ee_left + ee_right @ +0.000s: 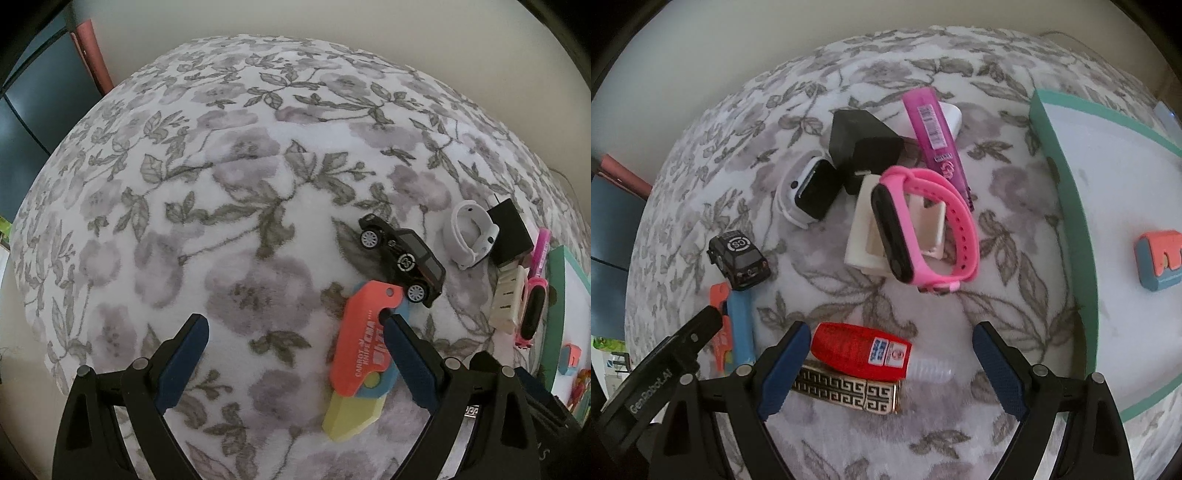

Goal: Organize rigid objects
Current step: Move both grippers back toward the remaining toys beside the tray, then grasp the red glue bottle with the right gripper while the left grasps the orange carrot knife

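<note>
Small objects lie in a cluster on a floral blanket [229, 229]. My right gripper [894, 343] is open above a red bottle with a clear cap [860, 352], which lies between the fingers close to the left pad, next to a gold-patterned case [846, 391]. Beyond them are a pink watch [923, 229] on a cream block [858, 240], a magenta highlighter [934, 133], a black charger [860, 144], a white watch [809, 188] and a black toy car [738, 262]. My left gripper [295, 332] is open with nothing between its pads. Its right finger [406, 354] overlaps an orange, blue and yellow toy knife [364, 354].
A teal-rimmed white tray [1067, 206] stands on the right and holds an orange and blue block [1160, 258]. The left gripper's body [683, 350] shows at the lower left of the right wrist view. The blanket's left side carries no objects. A wall lies beyond the bed.
</note>
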A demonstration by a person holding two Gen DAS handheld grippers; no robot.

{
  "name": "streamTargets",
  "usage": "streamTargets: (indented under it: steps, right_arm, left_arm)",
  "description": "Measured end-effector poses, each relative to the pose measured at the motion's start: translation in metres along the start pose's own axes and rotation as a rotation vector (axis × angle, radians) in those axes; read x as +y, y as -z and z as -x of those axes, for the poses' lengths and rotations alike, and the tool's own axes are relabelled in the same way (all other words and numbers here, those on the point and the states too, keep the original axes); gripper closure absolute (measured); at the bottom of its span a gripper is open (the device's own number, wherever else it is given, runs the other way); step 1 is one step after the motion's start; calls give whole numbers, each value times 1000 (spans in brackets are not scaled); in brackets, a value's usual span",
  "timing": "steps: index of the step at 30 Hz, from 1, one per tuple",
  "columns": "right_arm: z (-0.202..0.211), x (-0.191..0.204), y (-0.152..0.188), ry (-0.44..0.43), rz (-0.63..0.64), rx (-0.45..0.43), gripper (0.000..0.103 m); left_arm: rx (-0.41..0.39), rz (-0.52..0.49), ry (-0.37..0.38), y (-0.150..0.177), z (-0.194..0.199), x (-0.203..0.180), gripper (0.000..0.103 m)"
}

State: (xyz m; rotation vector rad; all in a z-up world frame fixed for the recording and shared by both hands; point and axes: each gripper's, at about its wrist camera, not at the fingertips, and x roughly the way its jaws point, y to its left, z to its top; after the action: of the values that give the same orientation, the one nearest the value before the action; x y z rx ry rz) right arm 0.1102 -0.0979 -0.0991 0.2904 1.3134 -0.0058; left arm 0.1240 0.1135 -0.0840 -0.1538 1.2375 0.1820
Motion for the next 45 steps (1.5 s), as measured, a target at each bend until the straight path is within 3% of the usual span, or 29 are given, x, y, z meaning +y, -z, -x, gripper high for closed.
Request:
streamTargets:
  steps: [8, 18, 24, 26, 28, 40, 45]
  right_arm:
    - [7, -17, 9, -6, -28, 33, 15]
    - [15, -39, 15, -28, -65, 68, 26]
    - [20, -48, 16, -42, -69, 68, 32]
    - [21, -50, 16, -46, -66, 67, 32]
    - [21, -49, 14, -46, -63, 65, 32]
    - [14, -33, 4, -35, -4, 37, 26]
    - [9, -19, 1, 7, 44, 18, 25]
  left_arm:
    - [6, -16, 18, 2, 0, -12, 7]
    - [21, -40, 4, 7, -8, -24, 7]
    - [29, -61, -2, 7, -11, -31, 18]
    - [34, -71, 1, 8, -11, -33, 40]
    - [52, -70, 12, 9, -13, -35, 45]
    - [62, -71, 11, 8, -12, -33, 46]
    - [65, -60, 14, 7, -14, -31, 46]
